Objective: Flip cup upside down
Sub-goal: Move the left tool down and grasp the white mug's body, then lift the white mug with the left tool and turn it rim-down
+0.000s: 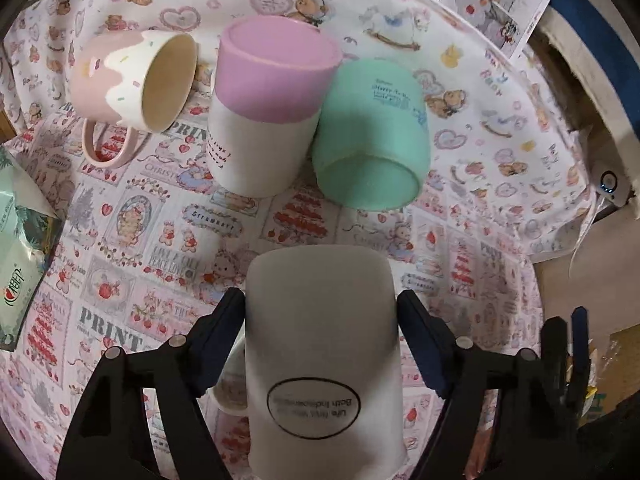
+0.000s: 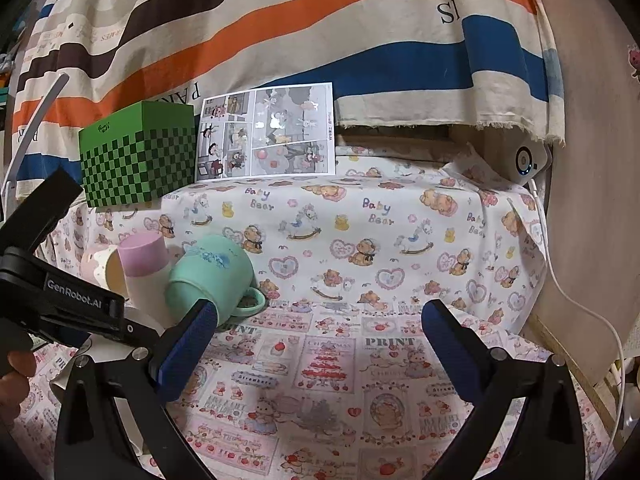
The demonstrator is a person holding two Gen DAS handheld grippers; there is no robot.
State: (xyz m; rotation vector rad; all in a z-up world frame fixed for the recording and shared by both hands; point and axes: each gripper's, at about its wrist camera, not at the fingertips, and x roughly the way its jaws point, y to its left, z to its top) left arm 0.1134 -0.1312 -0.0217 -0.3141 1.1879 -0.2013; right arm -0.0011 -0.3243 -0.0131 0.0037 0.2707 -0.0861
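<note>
A: What does the left gripper (image 1: 322, 312) have between its fingers?

B: A tall matte grey-white cylindrical cup (image 1: 322, 344) with an oval black-outlined label whose text reads upside down; the two black fingers press against its sides, so the gripper is clamped on it; the cup's flat closed end faces away from the camera, over the patterned pink-and-white tablecloth (image 1: 460, 184). Whether the cup touches the cloth I cannot tell, since its lower part is cut off by the frame.

A: And the right gripper (image 2: 320, 320)?

B: Its blue-padded fingers (image 2: 188, 344) stand wide apart with nothing between them; below them lies only the printed cloth.

A: What sits beyond the held cup?

B: Three vessels in a cluster; a pink-and-white glazed ceramic mug with sprinkles (image 1: 134, 80) lies on its side, mouth toward the camera, handle down on the cloth; just beside it stands a white cylindrical cup with a lilac-pink flat top (image 1: 268, 104); a mint-green rounded mug (image 1: 372, 136) leans tilted against that one, and in the right wrist view its handle (image 2: 250, 304) rests on the cloth.

A: Anything at the back?

B: A green checkered cardboard box (image 2: 138, 152) beside a printed comic-style sheet (image 2: 266, 132) propped against a striped orange, blue and brown fabric (image 2: 280, 28); a pale green packet (image 1: 20, 248) lies at the left edge.
</note>
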